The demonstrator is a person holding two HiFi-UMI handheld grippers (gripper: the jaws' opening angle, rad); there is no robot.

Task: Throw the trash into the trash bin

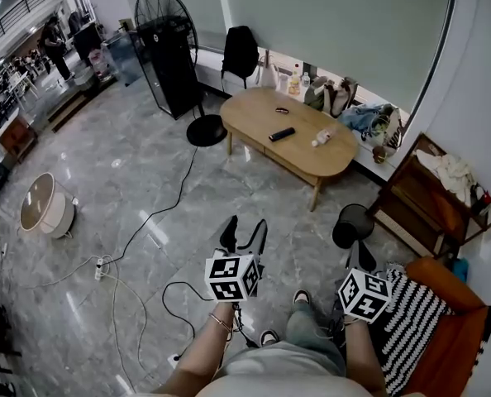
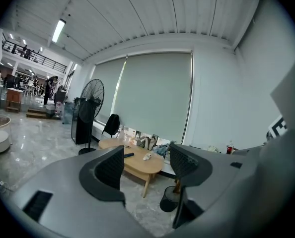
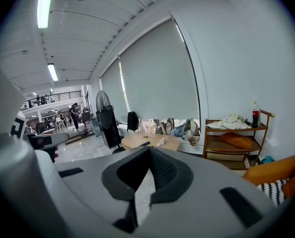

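A small white piece of trash [image 1: 321, 137] lies on the oval wooden table [image 1: 254, 110], beside a black remote [image 1: 282, 134]. A black mesh trash bin [image 1: 353, 224] stands on the floor by the table's near end. My left gripper [image 1: 244, 234] is held over the floor short of the table, jaws wide open and empty. In the left gripper view [image 2: 146, 162] the table, the trash [image 2: 147, 156] and the bin [image 2: 170, 199] show between the jaws. My right gripper [image 1: 359, 261] hovers just before the bin. Its tips [image 3: 148, 152] meet with nothing between them.
A tall black fan [image 1: 164, 52] stands left of the table, with its cable [image 1: 130, 255] trailing across the marble floor. A wooden shelf [image 1: 419, 197] and an orange chair with a striped cushion [image 1: 411, 321] sit at the right. A round white appliance [image 1: 45, 207] rests at the far left.
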